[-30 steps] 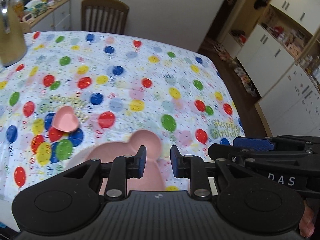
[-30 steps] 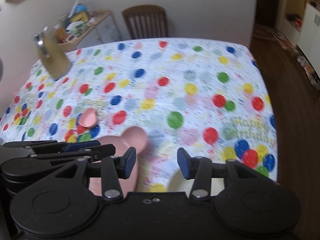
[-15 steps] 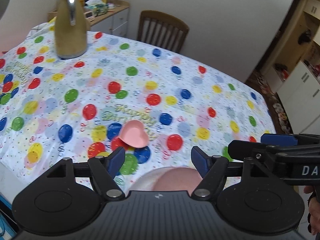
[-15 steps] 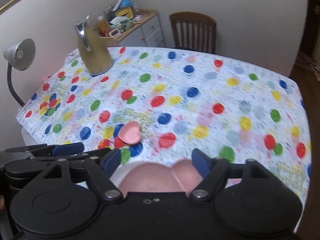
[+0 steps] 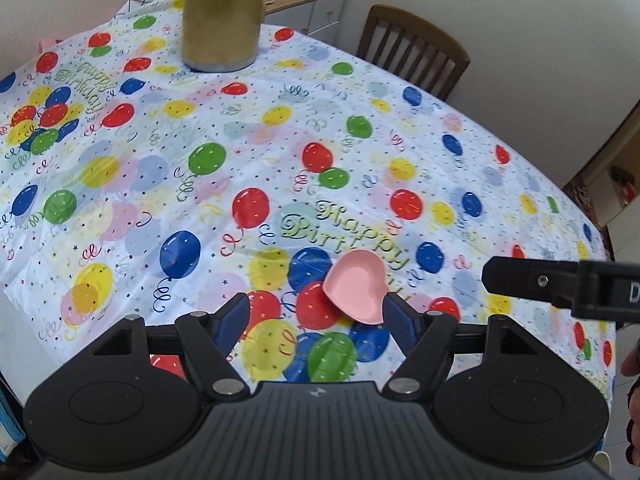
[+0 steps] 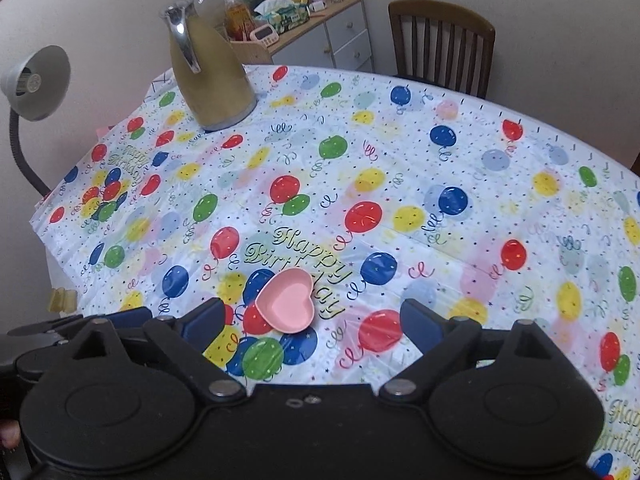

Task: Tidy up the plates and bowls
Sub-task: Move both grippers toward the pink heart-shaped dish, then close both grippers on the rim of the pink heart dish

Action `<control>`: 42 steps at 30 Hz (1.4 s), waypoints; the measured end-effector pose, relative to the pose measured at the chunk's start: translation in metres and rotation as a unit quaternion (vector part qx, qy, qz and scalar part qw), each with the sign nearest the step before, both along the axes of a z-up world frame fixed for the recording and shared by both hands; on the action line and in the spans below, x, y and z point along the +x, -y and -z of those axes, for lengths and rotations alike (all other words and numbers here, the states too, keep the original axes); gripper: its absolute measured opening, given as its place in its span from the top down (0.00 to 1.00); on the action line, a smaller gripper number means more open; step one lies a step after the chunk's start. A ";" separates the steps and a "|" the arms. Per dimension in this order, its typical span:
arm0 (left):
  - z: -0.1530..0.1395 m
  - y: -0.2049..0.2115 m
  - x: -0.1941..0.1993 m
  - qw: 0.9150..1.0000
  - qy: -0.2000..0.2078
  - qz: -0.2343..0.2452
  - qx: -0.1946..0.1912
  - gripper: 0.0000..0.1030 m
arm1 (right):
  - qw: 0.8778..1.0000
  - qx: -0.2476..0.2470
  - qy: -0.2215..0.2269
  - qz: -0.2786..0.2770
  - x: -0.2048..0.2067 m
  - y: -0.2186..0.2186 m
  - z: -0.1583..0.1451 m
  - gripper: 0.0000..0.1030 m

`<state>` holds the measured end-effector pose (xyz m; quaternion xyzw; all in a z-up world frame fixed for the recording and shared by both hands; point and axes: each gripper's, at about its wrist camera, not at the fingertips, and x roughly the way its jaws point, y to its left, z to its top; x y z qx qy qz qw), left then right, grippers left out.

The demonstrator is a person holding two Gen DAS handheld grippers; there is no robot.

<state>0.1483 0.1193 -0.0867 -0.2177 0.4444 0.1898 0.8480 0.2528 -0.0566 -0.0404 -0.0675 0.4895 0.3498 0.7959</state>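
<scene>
Risking a skid or flip of the shallow pink heart-shaped bowl (image 5: 355, 293) across the slick balloon-print tabletop (image 5: 160, 168) if a fingertip catches only its rim. Left gripper (image 5: 316, 322) angled steeply down, jaws apart and empty, bowl lying just ahead near the right-side finger. Right gripper (image 6: 312, 322) pitched likewise beside it, jaws opening, nothing between them, bowl slightly left of centre.

Pink heart-shaped dish (image 6: 286, 302). White tablecloth (image 6: 400, 152) on the tabletop, printed with red, blue, green and yellow balloons, streamers and greenish "Happy Birthday" lettering. Mustard-gold jug (image 6: 210, 84) with chrome handle. Dark brown wooden chair (image 6: 442, 42). Grey lamp shade (image 6: 38, 82). Black left tool (image 5: 316, 314) and black right tool (image 6: 312, 318), both with blue pads.
</scene>
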 end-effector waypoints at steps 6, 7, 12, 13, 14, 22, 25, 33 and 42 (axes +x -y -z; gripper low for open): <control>0.026 -0.005 0.013 1.000 -0.018 -0.007 -0.014 0.30 | 0.999 -0.016 -0.034 -0.003 0.025 -0.024 0.033 0.12; 0.029 -0.005 0.015 1.000 -0.020 -0.006 -0.015 0.30 | 0.999 -0.021 -0.037 -0.003 0.027 -0.027 0.038 0.13; 0.047 -0.004 0.028 1.000 -0.025 0.001 -0.019 0.30 | 0.998 -0.036 -0.055 0.003 0.042 -0.040 0.063 0.17; 0.050 -0.004 0.030 0.999 -0.026 0.001 -0.021 0.30 | 0.997 -0.036 -0.062 0.005 0.044 -0.042 0.067 0.19; 0.054 -0.005 0.032 0.999 -0.028 0.000 -0.022 0.30 | 0.997 -0.036 -0.067 0.005 0.047 -0.044 0.072 0.21; 0.072 -0.008 0.043 0.999 -0.026 -0.002 -0.038 0.31 | 0.995 -0.035 -0.095 -0.015 0.058 -0.060 0.096 0.48; 0.074 -0.005 0.045 0.999 -0.019 0.004 -0.038 0.34 | 0.994 -0.037 -0.101 -0.021 0.060 -0.064 0.102 0.53; 0.079 -0.005 0.051 0.998 -0.014 0.010 -0.052 0.68 | 0.993 -0.038 -0.102 -0.038 0.061 -0.076 0.111 0.75; 0.081 -0.010 0.051 0.998 -0.015 -0.002 -0.057 0.90 | 0.994 -0.045 -0.093 -0.044 0.058 -0.079 0.115 0.95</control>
